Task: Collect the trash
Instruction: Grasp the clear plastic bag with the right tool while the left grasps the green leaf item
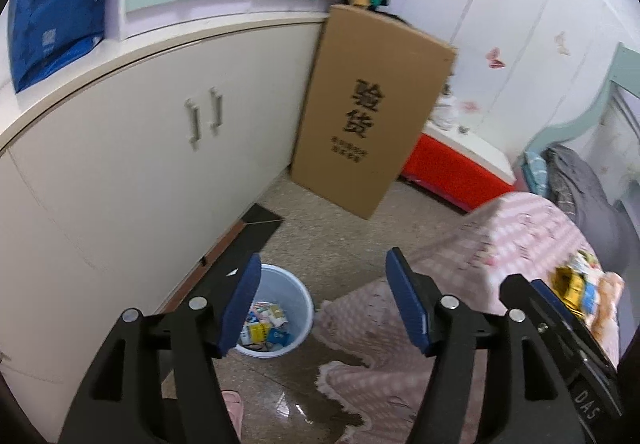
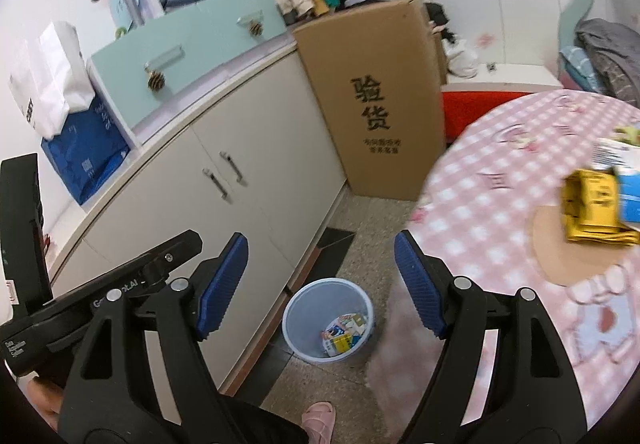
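Observation:
A pale blue trash bin (image 1: 294, 308) stands on the floor by the cabinet, with several wrappers and cartons inside; it also shows in the right wrist view (image 2: 304, 308). My left gripper (image 1: 322, 308) is open and empty, above the bin. My right gripper (image 2: 320, 284) is open and empty, also above the bin. A yellow packet (image 2: 592, 206) and a blue-white carton (image 2: 628, 188) lie on the pink checked bedcover (image 2: 500, 204) to the right. The same trash shows at the right edge of the left wrist view (image 1: 576, 284).
A white cabinet (image 1: 132, 164) runs along the left. A tall cardboard box (image 1: 368, 104) leans at its far end. A red-and-white box (image 1: 452, 164) sits behind it. The bedcover hangs to the floor (image 1: 384, 316). A pink slipper (image 2: 318, 420) is below.

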Motion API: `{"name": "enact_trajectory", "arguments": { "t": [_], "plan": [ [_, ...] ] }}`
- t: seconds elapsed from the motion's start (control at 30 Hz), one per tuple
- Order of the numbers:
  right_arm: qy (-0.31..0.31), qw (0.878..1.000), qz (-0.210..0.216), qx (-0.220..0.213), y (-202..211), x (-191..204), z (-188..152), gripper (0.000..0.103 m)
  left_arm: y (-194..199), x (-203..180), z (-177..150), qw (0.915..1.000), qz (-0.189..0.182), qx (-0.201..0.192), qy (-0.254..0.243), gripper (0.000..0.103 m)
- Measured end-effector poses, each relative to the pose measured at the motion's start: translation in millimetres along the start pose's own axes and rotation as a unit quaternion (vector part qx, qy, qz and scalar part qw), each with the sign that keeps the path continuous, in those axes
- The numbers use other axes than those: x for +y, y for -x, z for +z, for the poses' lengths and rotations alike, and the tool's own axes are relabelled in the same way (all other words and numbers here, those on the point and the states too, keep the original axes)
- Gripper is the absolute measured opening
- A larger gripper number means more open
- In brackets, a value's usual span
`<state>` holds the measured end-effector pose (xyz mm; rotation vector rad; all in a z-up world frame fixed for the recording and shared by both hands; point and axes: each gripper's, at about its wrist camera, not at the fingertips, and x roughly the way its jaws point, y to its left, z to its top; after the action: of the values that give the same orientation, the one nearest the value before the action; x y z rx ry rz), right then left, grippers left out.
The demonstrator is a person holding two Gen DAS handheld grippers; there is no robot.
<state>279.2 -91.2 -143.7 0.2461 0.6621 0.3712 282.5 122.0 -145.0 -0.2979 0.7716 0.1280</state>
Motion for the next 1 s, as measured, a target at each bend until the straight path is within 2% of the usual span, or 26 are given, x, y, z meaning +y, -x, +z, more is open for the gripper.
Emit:
{"name": "enact_trajectory", "arguments": {
  "t": [0.27, 0.63, 0.8, 1.0],
  "plan": [
    [-0.048, 0.996, -0.052, -0.046, 68.9, -68.1, -1.4, 0.076, 22.3, -76.5, -15.3, 0.9971, -0.049, -0.004, -0.058, 0.068],
    [-0.134, 0.974, -0.155, -0.098, 145.6, -197.1, -8.9, 0.078, 20.1, -204.3, -45.2, 0.9801, -0.113, 0.017, -0.163, 0.068],
    [-0.154, 0.965, -0.19, -0.091, 150.5, -244.3, -6.3, 0.079, 9.4, -249.7, -53.1, 0.9722, -0.126, 0.025, -0.196, 0.069],
    [-0.145, 0.969, -0.196, -0.046, 123.5, -282.4, 6.8, 0.078, -8.6, -293.0, -50.8, 0.9649, -0.13, 0.037, -0.226, 0.071]
  ]
}}
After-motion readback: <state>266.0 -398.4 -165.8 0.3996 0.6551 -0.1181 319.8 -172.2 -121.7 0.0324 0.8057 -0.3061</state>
